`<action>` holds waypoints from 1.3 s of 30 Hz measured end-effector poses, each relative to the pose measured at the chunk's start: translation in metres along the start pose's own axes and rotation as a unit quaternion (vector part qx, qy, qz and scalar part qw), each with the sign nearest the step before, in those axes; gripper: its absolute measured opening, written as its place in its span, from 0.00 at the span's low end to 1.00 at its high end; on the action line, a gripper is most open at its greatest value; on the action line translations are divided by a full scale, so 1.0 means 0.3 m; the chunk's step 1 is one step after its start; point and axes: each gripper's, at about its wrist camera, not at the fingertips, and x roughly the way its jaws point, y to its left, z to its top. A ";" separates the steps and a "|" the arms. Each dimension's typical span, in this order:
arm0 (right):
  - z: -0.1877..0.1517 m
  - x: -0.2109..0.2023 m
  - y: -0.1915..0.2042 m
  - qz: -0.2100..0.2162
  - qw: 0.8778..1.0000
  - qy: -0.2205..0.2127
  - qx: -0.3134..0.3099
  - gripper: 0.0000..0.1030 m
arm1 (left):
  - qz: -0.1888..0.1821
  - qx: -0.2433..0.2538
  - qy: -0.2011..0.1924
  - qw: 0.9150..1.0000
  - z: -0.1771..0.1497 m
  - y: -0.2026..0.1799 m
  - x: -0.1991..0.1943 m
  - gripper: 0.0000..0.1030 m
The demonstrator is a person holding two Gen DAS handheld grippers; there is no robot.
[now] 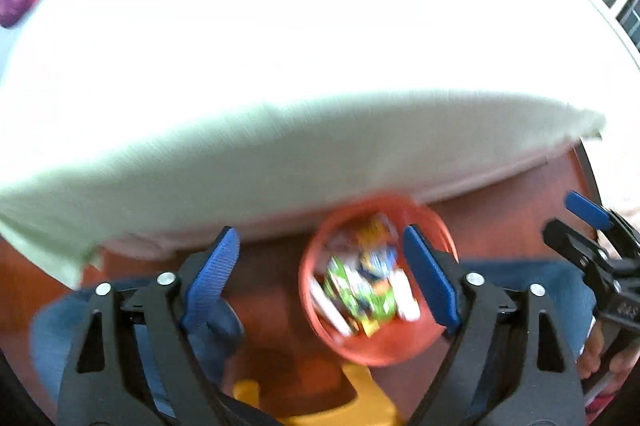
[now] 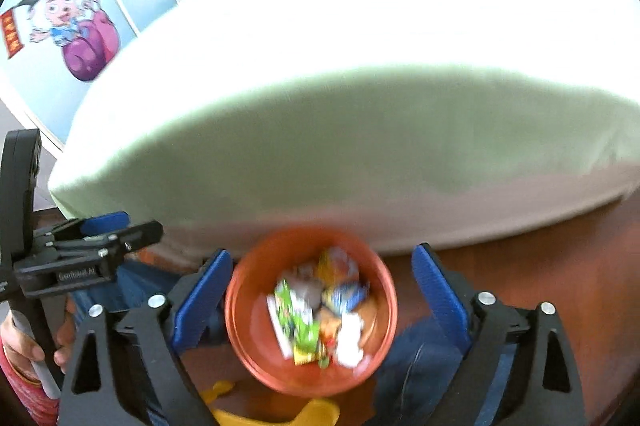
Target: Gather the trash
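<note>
**Orange bin on the floor, both grippers hanging over it**

Orange plastic forms the round bin (image 2: 312,310), which stands on the red-brown floor (image 2: 540,278) just in front of the bed's (image 2: 360,154) pale green sheet edge. Inside the bin lie crumpled wrappers (image 2: 316,318), green, yellow, blue and white, piled together; motion blur hides any print on them.

The right gripper (image 2: 320,286) points steeply down at the bin, its two blue pads (image 2: 440,298) spread wide on either side of the rim, with nothing between them. The left gripper (image 1: 320,274) is tilted down the same way, its blue fingers (image 1: 214,266) also wide apart and empty; from its camera the bin sits toward the right-hand finger, which overlaps the rim.

Seen from the right wrist, the left gripper's body juts in beside the bin on the bed side, and the hand (image 2: 24,342) grasps its handle below, a red cuff at the wrist. The left wrist view shows the other hand (image 1: 600,350) at the frame edge, fingers curled on its handle.

A yellow object (image 2: 312,414) lies on the floor just beside the bin, away from the bed. Denim-clad legs (image 2: 416,366) appear near the bin under both grippers
</note>
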 end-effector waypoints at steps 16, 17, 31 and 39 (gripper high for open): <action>0.266 -0.371 0.190 0.003 0.975 -0.212 -0.066 0.95 | 0.074 -0.006 -0.238 0.969 0.229 0.022 -0.484 0.90; 0.273 -0.382 0.192 0.003 0.974 -0.218 -0.066 0.95 | 0.073 -0.007 -0.245 0.967 0.234 0.017 -0.498 0.90; 0.281 -0.472 0.208 -0.005 0.964 -0.259 -0.067 0.95 | 0.080 -0.005 -0.263 0.961 0.251 -0.011 -0.531 0.90; 0.282 -0.459 0.209 -0.010 0.965 -0.254 -0.061 0.95 | 0.083 -0.005 -0.266 0.960 0.244 -0.017 -0.543 0.90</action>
